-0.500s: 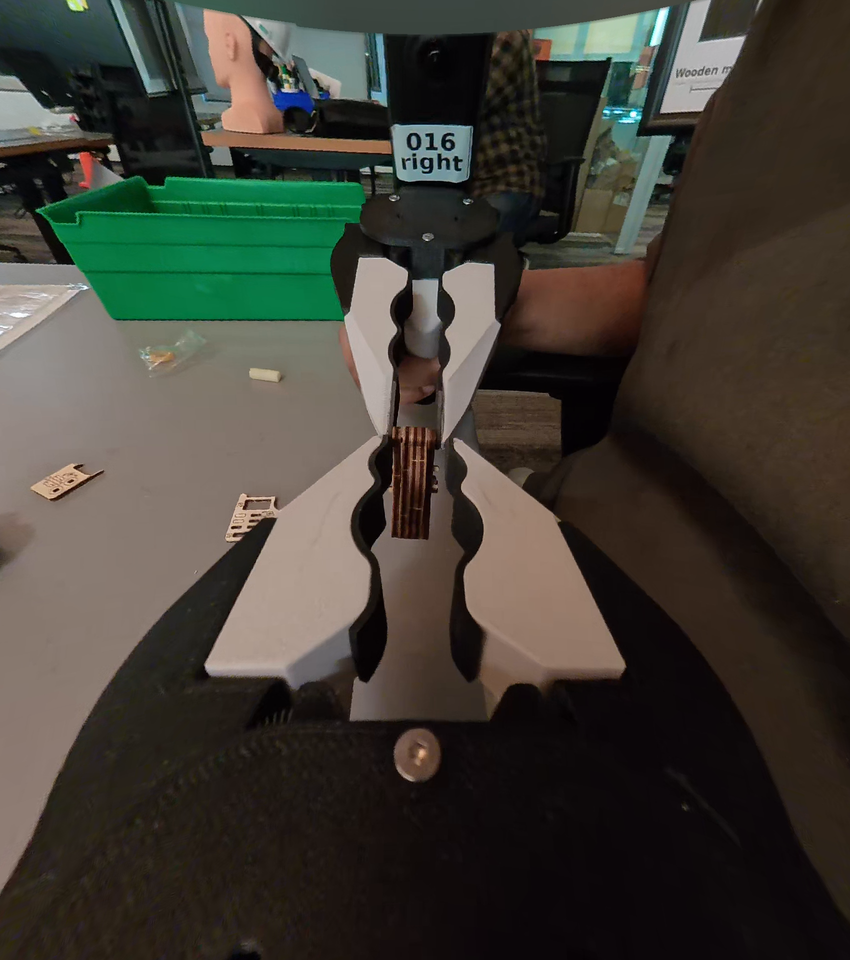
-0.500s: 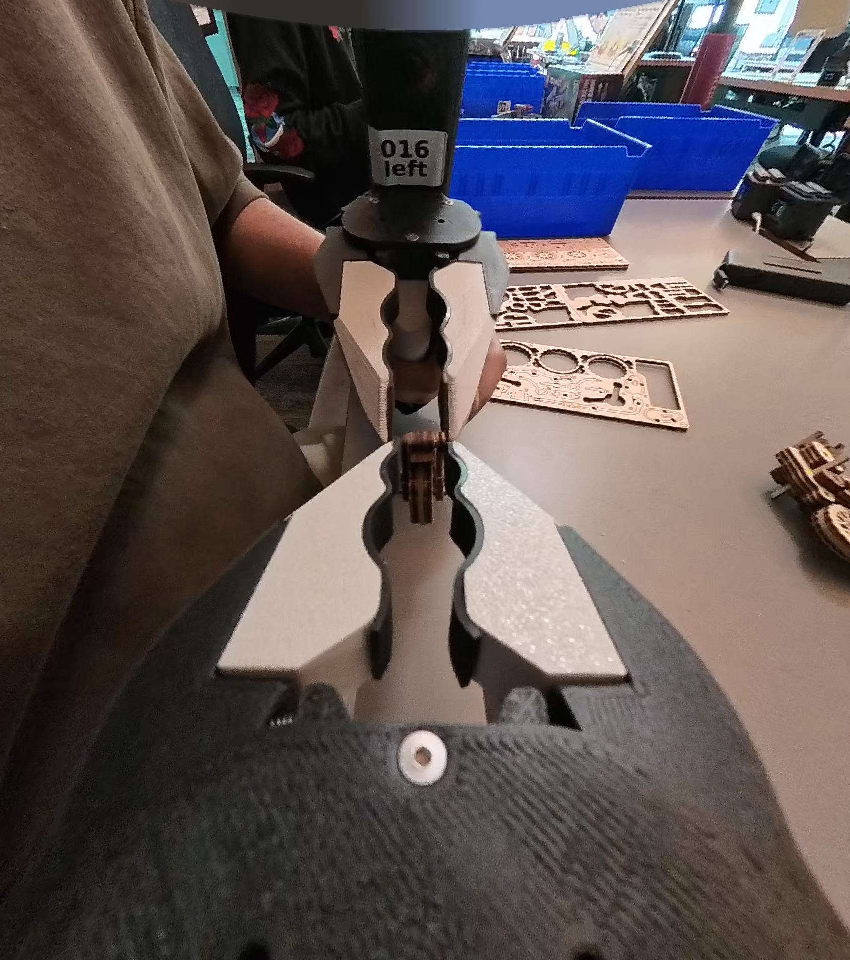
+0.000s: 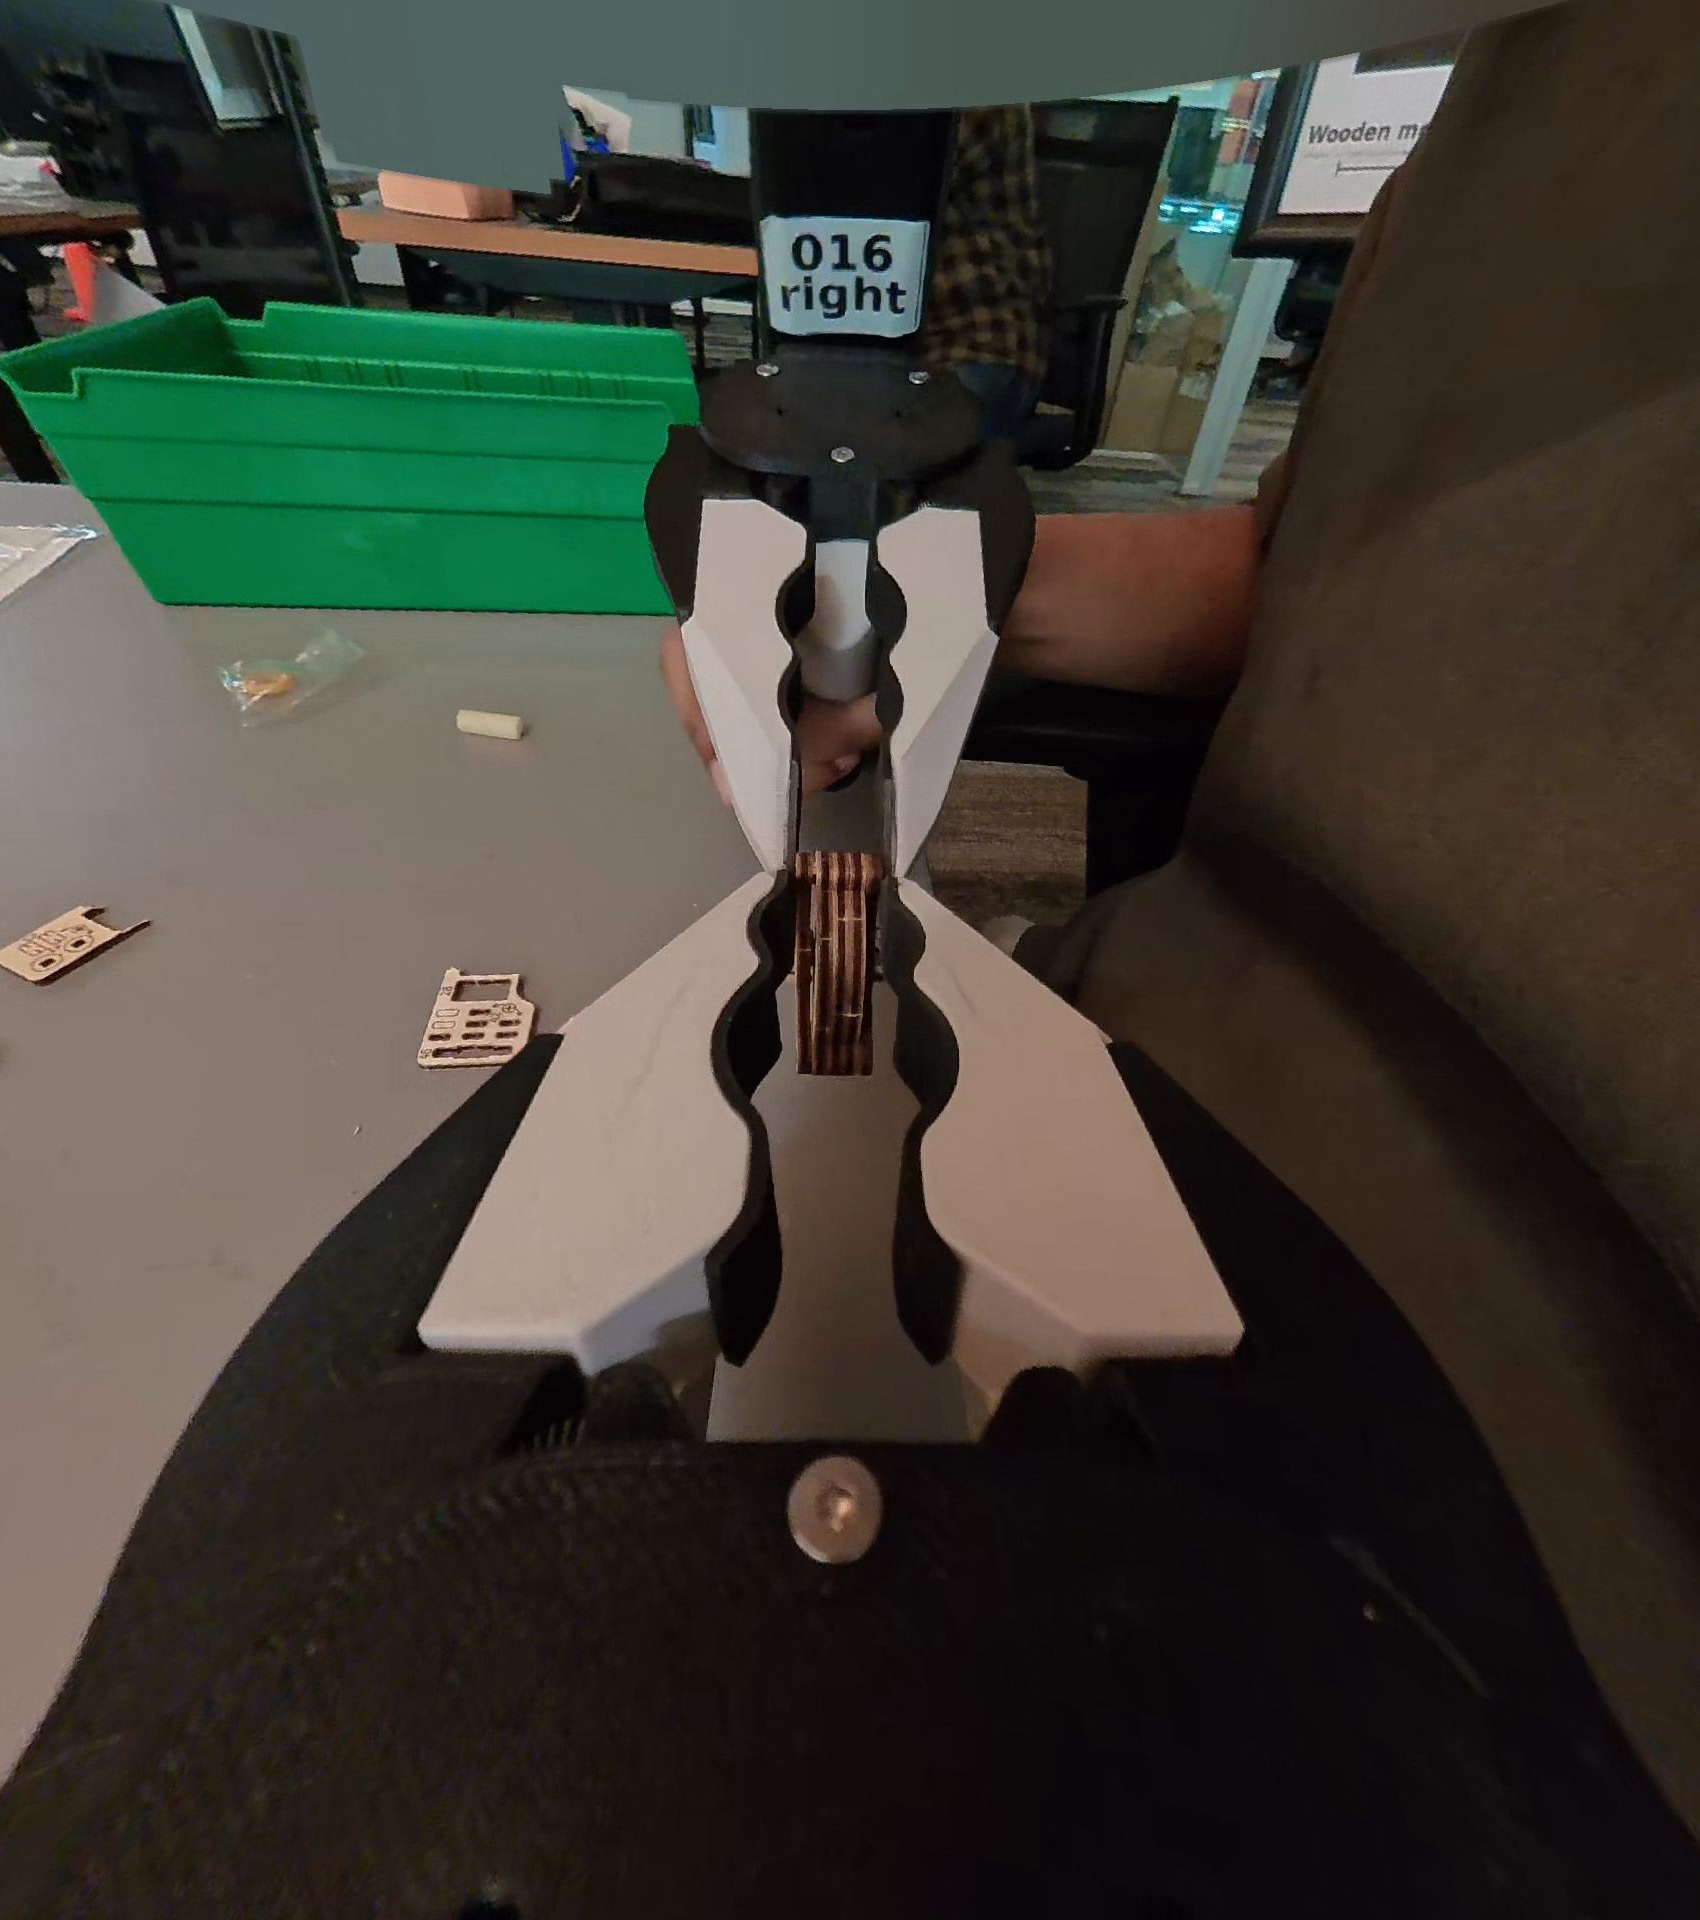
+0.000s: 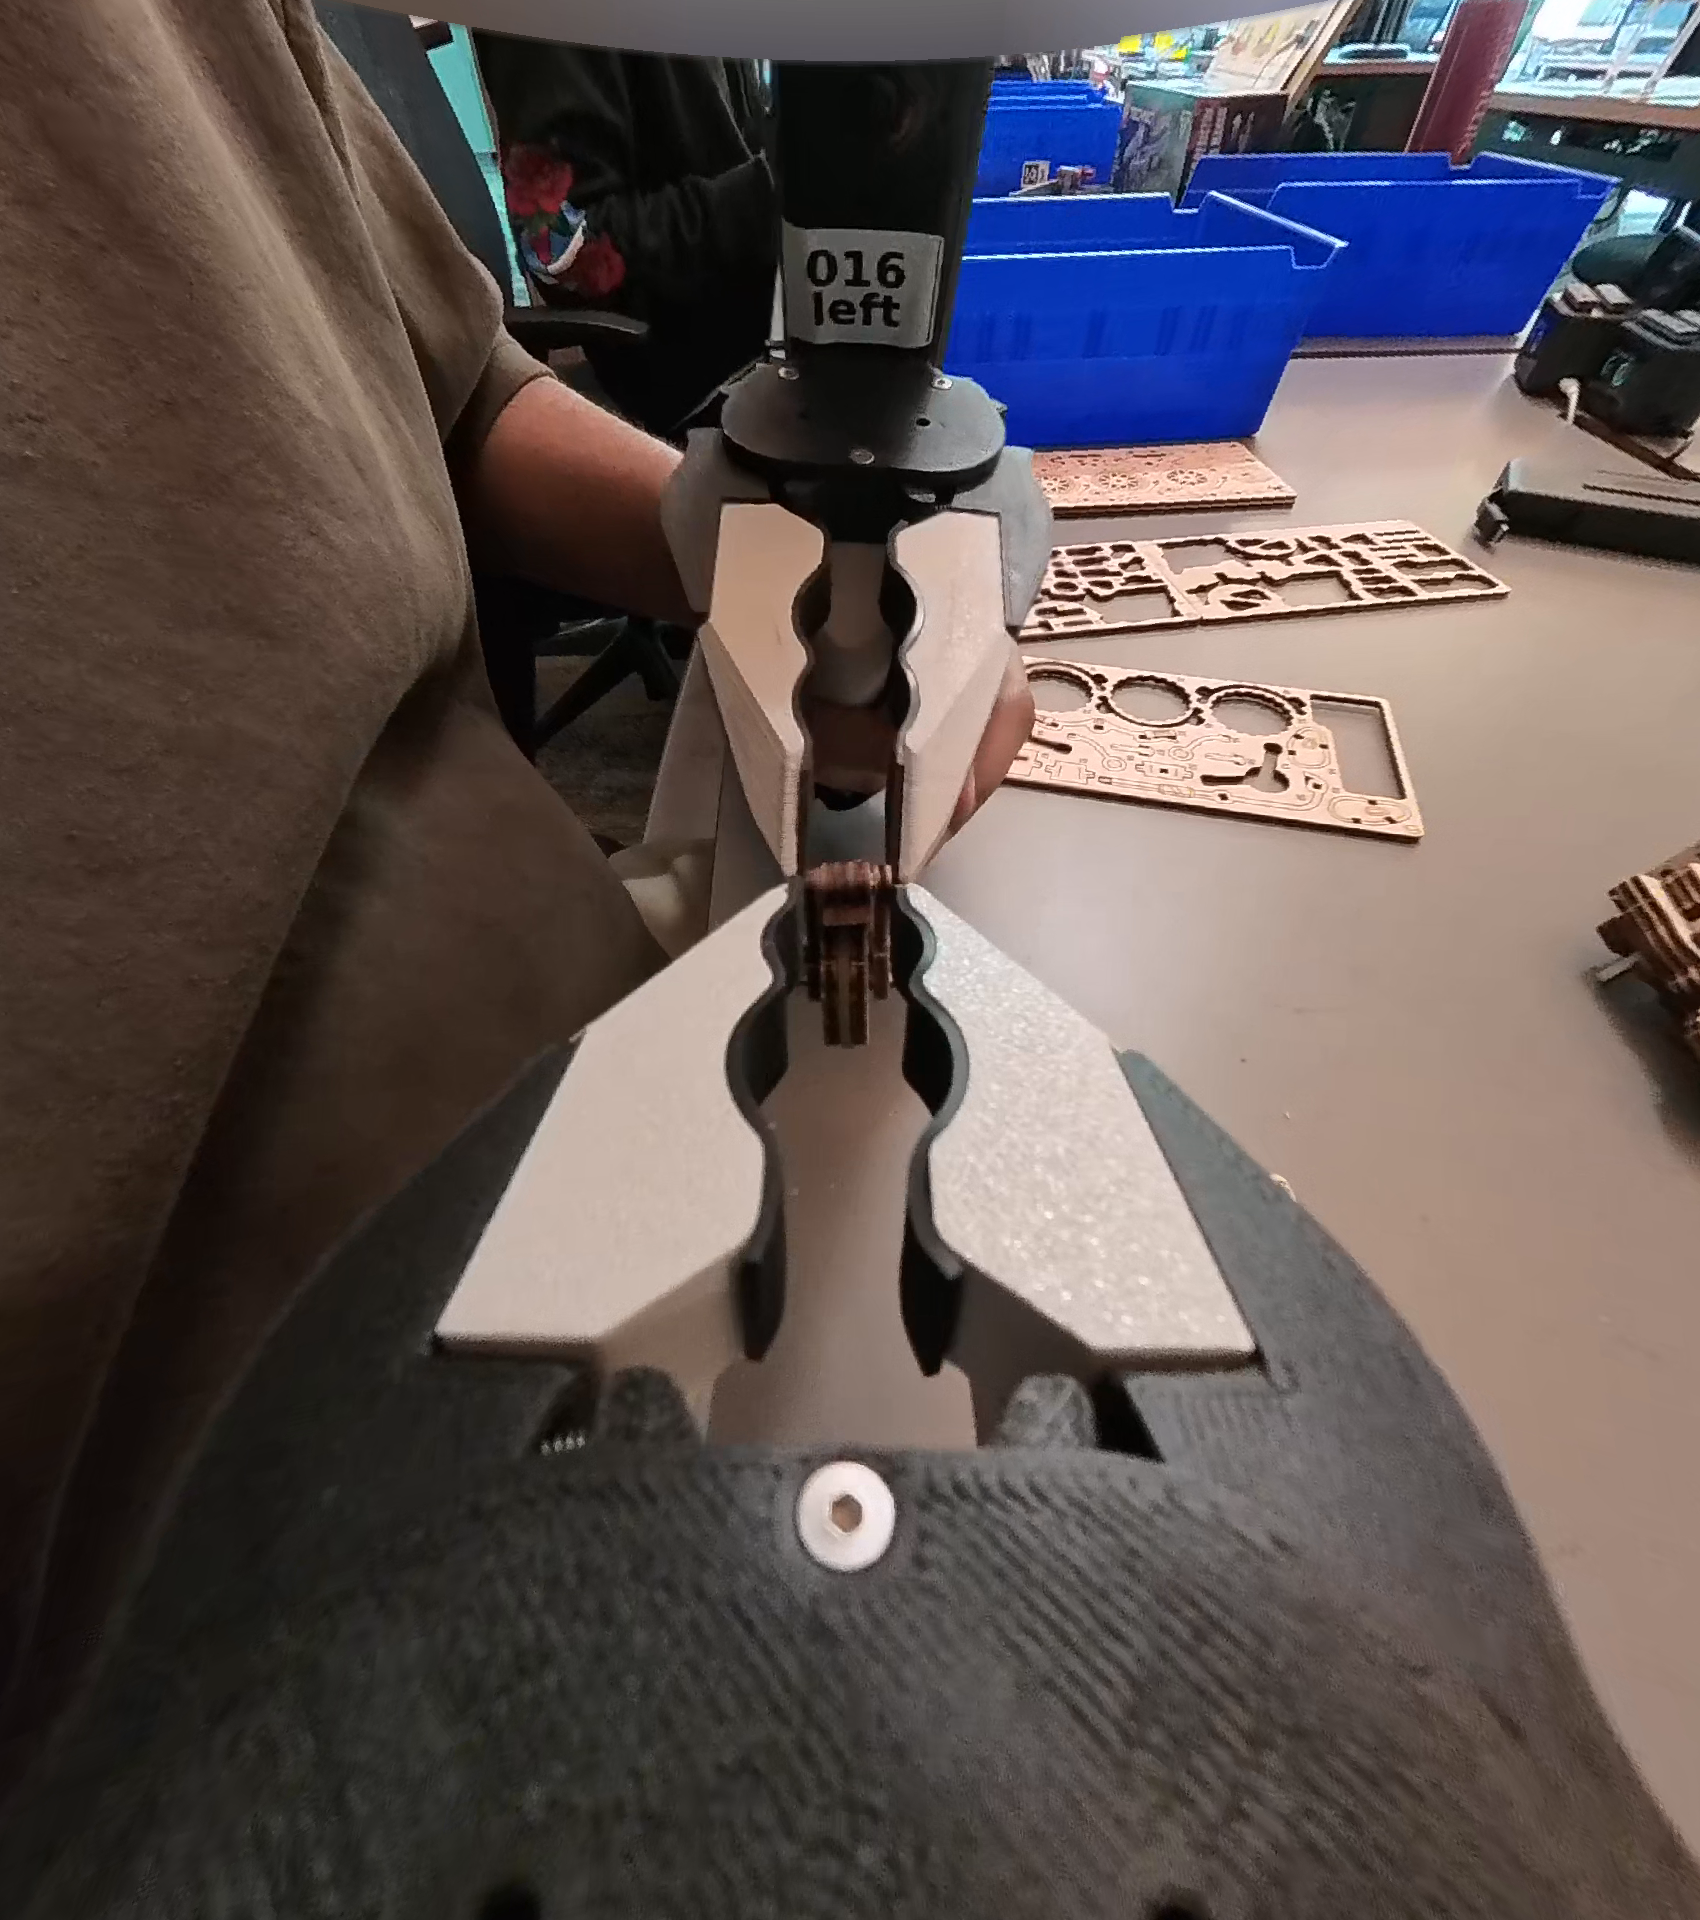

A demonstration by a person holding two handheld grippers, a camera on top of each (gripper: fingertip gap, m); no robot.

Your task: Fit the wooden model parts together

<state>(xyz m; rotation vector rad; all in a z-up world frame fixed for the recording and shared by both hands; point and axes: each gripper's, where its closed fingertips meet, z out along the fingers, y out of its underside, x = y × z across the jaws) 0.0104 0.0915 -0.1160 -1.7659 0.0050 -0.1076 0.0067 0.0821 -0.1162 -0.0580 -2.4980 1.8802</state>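
Little has shifted since half a second ago: both grippers remain tip to tip, the layered wooden assembly [image 3: 833, 961] a touch lower between the left gripper [image 3: 833, 914] fingertips. Its long axis runs back along the fingers, stacked edges upright. The right gripper [image 4: 848, 914] meets it head-on, nearly closed on the same piece [image 4: 846, 961]; the left is likewise pinched on it. Neither is nearer. Beyond the left fingers sits a green bin [image 3: 358, 468], contents hidden; beyond the right, blue bins [image 4: 1137, 312], insides unseen.

Two tongs [image 3: 833, 883], three fret sheets [image 4: 1230, 743], two loose cutouts [image 3: 474, 1020]
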